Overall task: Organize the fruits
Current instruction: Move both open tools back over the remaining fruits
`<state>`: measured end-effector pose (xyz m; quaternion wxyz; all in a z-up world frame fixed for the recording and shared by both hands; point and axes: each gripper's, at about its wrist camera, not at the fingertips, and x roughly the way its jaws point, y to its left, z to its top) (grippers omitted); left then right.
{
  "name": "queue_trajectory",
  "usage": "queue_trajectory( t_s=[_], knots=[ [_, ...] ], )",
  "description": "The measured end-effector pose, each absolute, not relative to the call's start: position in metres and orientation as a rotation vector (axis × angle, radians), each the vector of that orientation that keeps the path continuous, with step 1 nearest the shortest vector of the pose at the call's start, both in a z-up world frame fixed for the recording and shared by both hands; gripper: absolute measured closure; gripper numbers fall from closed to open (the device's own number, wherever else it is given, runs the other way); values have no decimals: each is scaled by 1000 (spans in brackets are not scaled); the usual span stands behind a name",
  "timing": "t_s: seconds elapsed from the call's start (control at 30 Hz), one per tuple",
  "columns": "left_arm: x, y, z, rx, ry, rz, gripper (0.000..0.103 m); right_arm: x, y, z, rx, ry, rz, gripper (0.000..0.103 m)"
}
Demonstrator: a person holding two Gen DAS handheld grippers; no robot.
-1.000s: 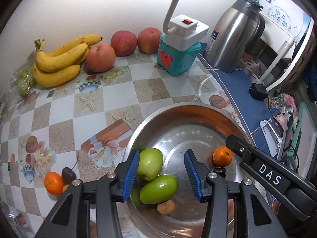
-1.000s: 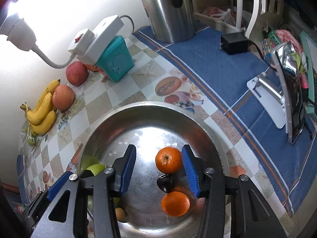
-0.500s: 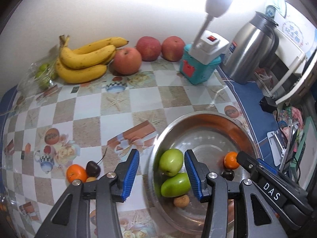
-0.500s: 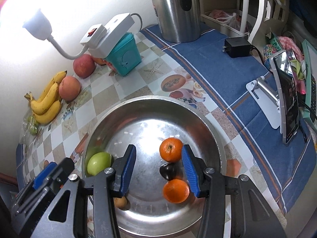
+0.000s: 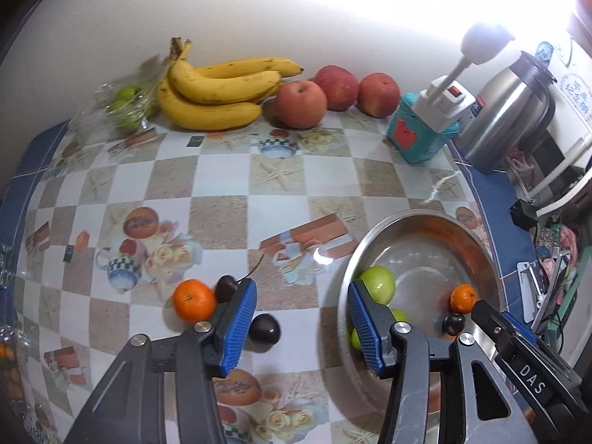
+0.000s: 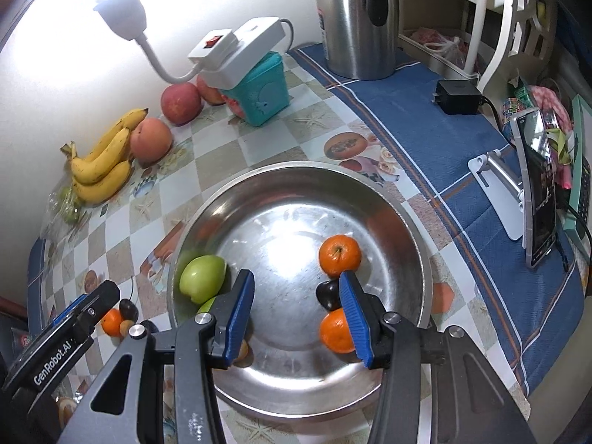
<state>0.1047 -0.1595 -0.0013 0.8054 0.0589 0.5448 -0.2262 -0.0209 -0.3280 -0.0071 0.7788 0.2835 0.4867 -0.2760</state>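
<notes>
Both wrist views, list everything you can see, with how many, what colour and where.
bananas: one bunch, yellow, by wall
red apples: three, beside bananas
small green fruits: bagged, left of bananas
metal bowl: one, silver, on table
green apples: two, in bowl
oranges: two in bowl, one on table
dark fruits: two on table, one in bowl
kettle: one, steel, back right
teal box: one, under white power strip
left hand-held gripper: open, empty
right hand-held gripper: open, over bowl

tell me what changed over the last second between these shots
The left claw swung off the bowl toward the orange and dark fruit on the table, its jaws just opening wider, empty. The right claw stayed open over the bowl. No fruit moved.
</notes>
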Motion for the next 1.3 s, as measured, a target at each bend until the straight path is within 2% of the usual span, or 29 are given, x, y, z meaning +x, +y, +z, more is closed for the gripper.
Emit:
queue_trajectory(
  t_s=[0.43,0.5,0.53,0.6,0.63,0.67,0.8,0.9,1.13,1.23,1.3],
  knots=[
    [109,-148,-5,110,1193,-442,44,-16,-322,-7,594,1071,-582,54],
    [110,-148,-5,113,1196,-436,40,-15,-322,-9,592,1077,-583,54],
    [110,-147,-6,115,1200,-428,38,-15,-321,-10,589,1080,-584,52],
    [112,-146,-10,124,1211,-394,26,-15,-321,-11,581,1085,-587,41],
    [113,-145,-12,130,1214,-379,23,-14,-321,-13,573,1091,-589,34],
    [114,-144,-14,140,1218,-361,20,-13,-320,-14,566,1095,-588,32],
    [117,-140,-20,145,1237,-324,16,-11,-319,-18,554,1107,-584,22],
    [119,-137,-22,140,1245,-304,11,-10,-318,-19,550,1107,-581,22],
    [121,-133,-23,127,1250,-287,9,-10,-318,-20,550,1111,-586,22],
    [121,-132,-24,118,1244,-277,0,-10,-317,-20,548,1106,-583,21],
    [122,-131,-23,114,1237,-272,0,-9,-316,-20,548,1099,-574,18]
  ],
)
